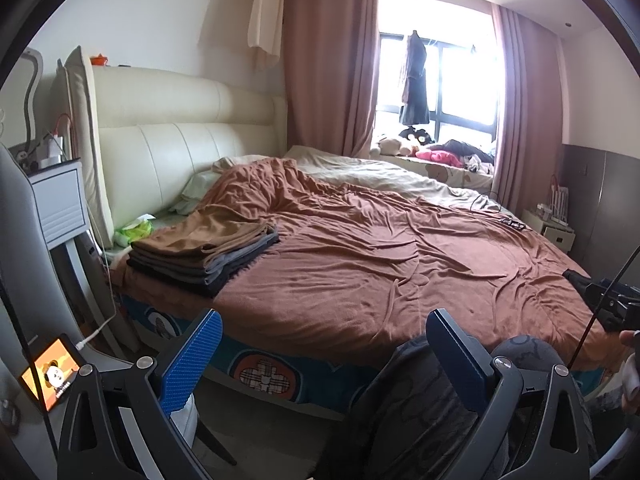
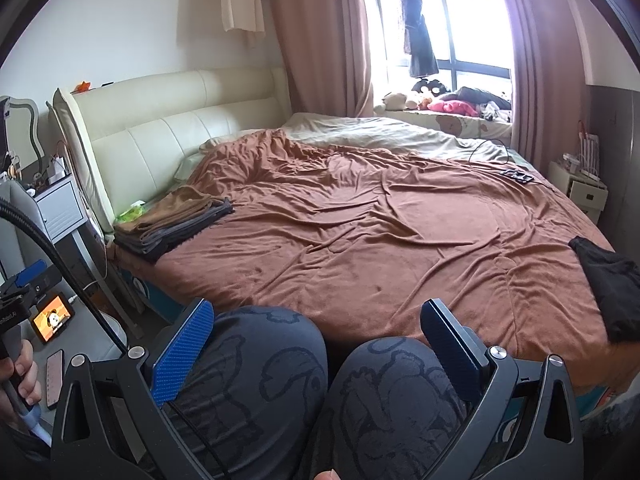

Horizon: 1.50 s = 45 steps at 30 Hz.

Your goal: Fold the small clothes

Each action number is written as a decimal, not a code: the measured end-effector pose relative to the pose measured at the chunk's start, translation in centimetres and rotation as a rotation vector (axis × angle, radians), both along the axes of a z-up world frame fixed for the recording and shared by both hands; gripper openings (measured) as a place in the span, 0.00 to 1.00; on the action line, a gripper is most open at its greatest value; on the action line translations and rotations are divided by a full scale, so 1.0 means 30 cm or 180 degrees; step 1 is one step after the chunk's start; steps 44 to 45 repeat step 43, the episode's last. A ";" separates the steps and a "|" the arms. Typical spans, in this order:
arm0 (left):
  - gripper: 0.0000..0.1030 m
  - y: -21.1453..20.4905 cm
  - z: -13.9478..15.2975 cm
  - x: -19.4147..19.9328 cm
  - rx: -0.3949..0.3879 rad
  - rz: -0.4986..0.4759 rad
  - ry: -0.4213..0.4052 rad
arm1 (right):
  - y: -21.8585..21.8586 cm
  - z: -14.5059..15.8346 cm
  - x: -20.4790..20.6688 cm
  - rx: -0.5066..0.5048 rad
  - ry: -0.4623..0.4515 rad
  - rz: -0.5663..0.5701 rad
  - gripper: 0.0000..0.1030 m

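Both grippers — left gripper (image 1: pixel 320 354), right gripper (image 2: pixel 318 342) — idle over the knees, jaws wide and empty, folded stack (image 2: pixel 172 222) already by the headboard, one dark garment (image 2: pixel 612 284) unfolded at the bed's (image 2: pixel 360 248) right edge — seemingly last.

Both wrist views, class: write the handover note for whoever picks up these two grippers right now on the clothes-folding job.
Left gripper: open, empty, held low in front of the bed.
Right gripper: open, empty, resting over the person's knees.
Folded stack: brown and grey pieces piled neatly on the bed's left corner near the headboard; looks finished.
Black garment: lying crumpled and unfolded at the right edge of the brown blanket, nearest the right gripper.
Left to do: pick up the black garment, spread it flat, fold it, and probably add it to the stack.
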<state>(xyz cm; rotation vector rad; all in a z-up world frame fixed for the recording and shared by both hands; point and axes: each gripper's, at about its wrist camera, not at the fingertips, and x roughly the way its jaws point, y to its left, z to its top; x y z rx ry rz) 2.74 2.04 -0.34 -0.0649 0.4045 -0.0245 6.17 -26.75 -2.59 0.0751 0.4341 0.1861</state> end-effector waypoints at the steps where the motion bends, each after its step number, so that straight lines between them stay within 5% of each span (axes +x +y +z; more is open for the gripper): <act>1: 1.00 0.000 0.001 -0.003 -0.0003 -0.0005 -0.0004 | 0.000 -0.001 -0.003 -0.0009 0.0002 -0.0002 1.00; 45: 1.00 0.028 0.001 -0.010 -0.0026 0.0032 -0.0025 | 0.001 0.000 0.010 -0.0058 0.0045 0.0009 1.00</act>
